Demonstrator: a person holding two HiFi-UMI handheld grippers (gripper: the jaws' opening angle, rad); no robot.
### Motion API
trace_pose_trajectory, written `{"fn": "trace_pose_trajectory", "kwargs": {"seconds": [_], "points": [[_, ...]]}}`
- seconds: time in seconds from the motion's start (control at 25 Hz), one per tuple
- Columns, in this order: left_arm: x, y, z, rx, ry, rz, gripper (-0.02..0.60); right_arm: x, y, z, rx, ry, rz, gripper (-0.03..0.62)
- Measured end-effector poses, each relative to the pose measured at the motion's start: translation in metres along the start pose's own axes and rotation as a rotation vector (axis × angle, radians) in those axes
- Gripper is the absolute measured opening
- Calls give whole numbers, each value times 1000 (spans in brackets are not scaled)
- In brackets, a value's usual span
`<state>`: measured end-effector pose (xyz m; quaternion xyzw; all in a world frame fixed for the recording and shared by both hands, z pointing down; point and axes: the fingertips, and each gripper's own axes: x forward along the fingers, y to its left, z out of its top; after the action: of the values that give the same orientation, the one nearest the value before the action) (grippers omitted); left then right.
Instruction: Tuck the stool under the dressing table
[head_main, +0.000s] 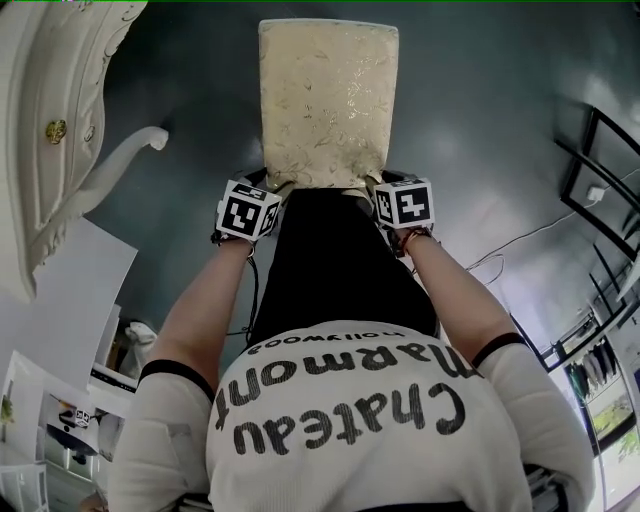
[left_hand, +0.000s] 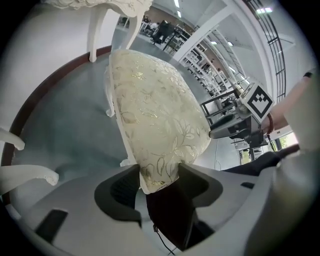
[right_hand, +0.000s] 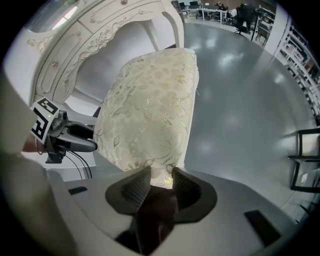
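The stool (head_main: 328, 100) has a cream cushion with a gold leaf pattern and stands on the grey floor right in front of me. My left gripper (head_main: 272, 188) grips its near left corner, and the jaws press on both sides of the cushion (left_hand: 150, 120). My right gripper (head_main: 378, 188) holds the near right corner, with the cushion's (right_hand: 150, 110) edge pinched between its pads. The white carved dressing table (head_main: 60, 130) stands at the left, apart from the stool. In the right gripper view, the dressing table (right_hand: 100, 30) rises beyond the stool.
A curved white table leg (head_main: 125, 160) juts out to the stool's left. A black metal rack (head_main: 600, 170) and a floor cable (head_main: 500, 255) lie at the right. White boxes (head_main: 60, 420) sit at the lower left. Grey floor surrounds the stool.
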<state>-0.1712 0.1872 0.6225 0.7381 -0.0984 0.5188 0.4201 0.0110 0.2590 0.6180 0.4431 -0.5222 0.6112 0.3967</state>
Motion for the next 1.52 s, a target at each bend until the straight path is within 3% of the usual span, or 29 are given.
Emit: {"fn": "trace_pose_trajectory", "kwargs": {"seconds": [0.44,0.6,0.84,1.28,1.52], "points": [[-11,25,15,-68,-59,-29,259,2,10,35,-45,-14,-64,146],[-14,28,20,-103,-100,11,259,2,10,46,-75,-11,-68,146],[-26,43,36,-374,-273,88,252,-4,14,93,-228,-34,-10,147],[-31,60,77,-643,-344,223,250,-12,4,175,-426,-65,150,160],[-18,54,94,-744,-411,255,249,-14,-15,204,-486,-94,180,160]]}}
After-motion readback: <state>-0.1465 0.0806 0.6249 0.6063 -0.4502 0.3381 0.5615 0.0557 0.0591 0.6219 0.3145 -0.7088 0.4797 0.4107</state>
